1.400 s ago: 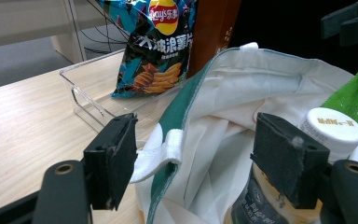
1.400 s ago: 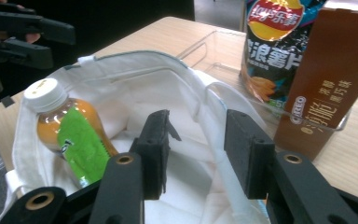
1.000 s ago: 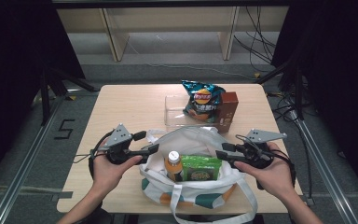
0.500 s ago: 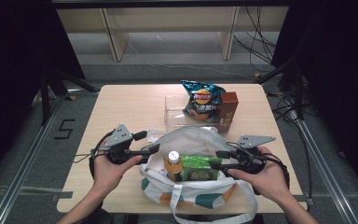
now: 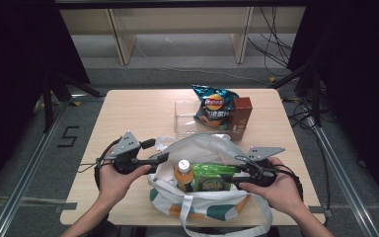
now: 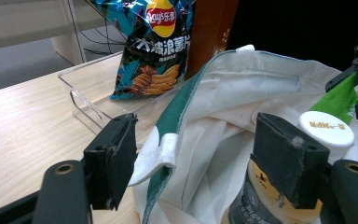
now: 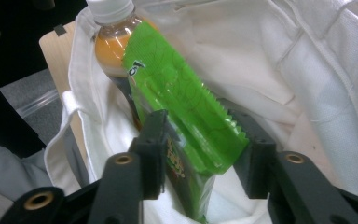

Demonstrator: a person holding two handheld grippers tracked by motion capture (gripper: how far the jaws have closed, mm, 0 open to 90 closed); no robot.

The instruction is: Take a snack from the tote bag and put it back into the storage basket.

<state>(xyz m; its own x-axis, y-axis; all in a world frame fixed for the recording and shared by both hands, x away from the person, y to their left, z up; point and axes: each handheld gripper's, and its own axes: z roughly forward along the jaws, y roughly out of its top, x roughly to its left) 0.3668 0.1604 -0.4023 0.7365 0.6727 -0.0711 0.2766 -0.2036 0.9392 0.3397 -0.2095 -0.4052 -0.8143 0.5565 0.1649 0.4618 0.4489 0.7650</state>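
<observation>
Since the earlier frame the right gripper has slid in toward the tote bag at lower centre, its jaws just closing around the green snack packet, pads pressing its sides. The left gripper stands open over the bag's rim. A bottle stands beside the packet. Above them on the wooden table lie a chip bag, brown carton and clear tray

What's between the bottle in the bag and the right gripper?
The green snack packet fills that stretch, beside the bottle and between the right gripper's jaws, in the high view and right gripper view.
</observation>
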